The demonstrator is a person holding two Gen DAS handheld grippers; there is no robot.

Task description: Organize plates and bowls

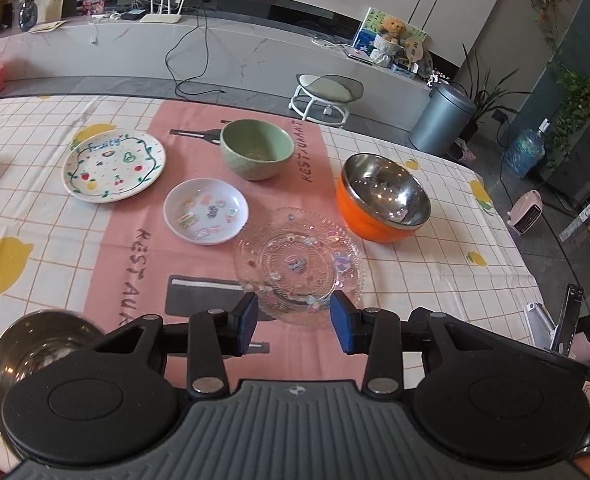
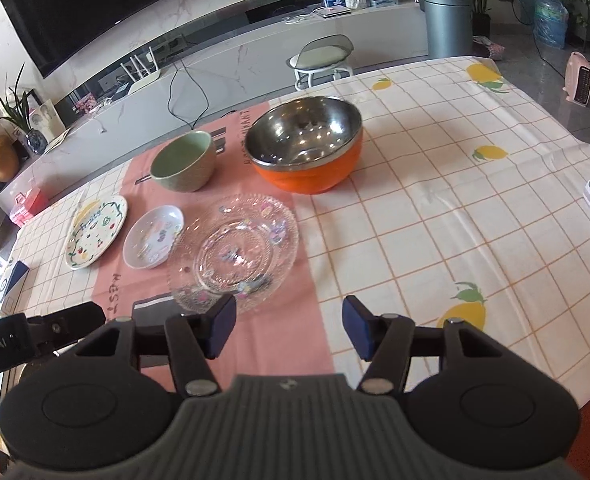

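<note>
Living-room setup: table [image 1: 435, 240] under a checked lemon-print cloth with a pink "RESTAURANT" runner down the middle; TV, marble console and a stool [image 1: 327, 94] behind.

Dishes all sit on or near the runner, none stacked:
- fruit plate [image 1: 114, 167], white ceramic, hand-painted fruit and green vine border, far left.
- small plate [image 1: 206, 211], white, shallow, sticker-like prints, just right of the fruit plate.
- glass plate [image 1: 298, 263], clear, pressed pattern with beaded rim, small coloured decals; nearest both tongs, close beside the small plate.
- green bowl [image 1: 256, 149], matte glaze, textured outer wall, upright, behind the small plate.
- orange bowl [image 1: 383, 196], steel inside, orange shell, upright, to the right at the runner's edge, apart from the glass plate.
- steel bowl [image 1: 35, 344], shiny, at the near left edge, partly hidden by the left tongs' body.

Left tongs [image 1: 294, 322]: released, blue pads part-way apart, nothing between them, hanging just short of the glass plate's near rim.
Right tongs [image 2: 289, 326]: released, pads wider, empty, over the cloth at the glass plate's near right side. In the right wrist view the left pad overlaps the plate's rim; contact can't be confirmed.

Off-table clutter: grey bin [image 1: 441, 120], water jug [image 1: 529, 152], pink heater [image 1: 527, 213], plants. Nothing blocks the dishes.
</note>
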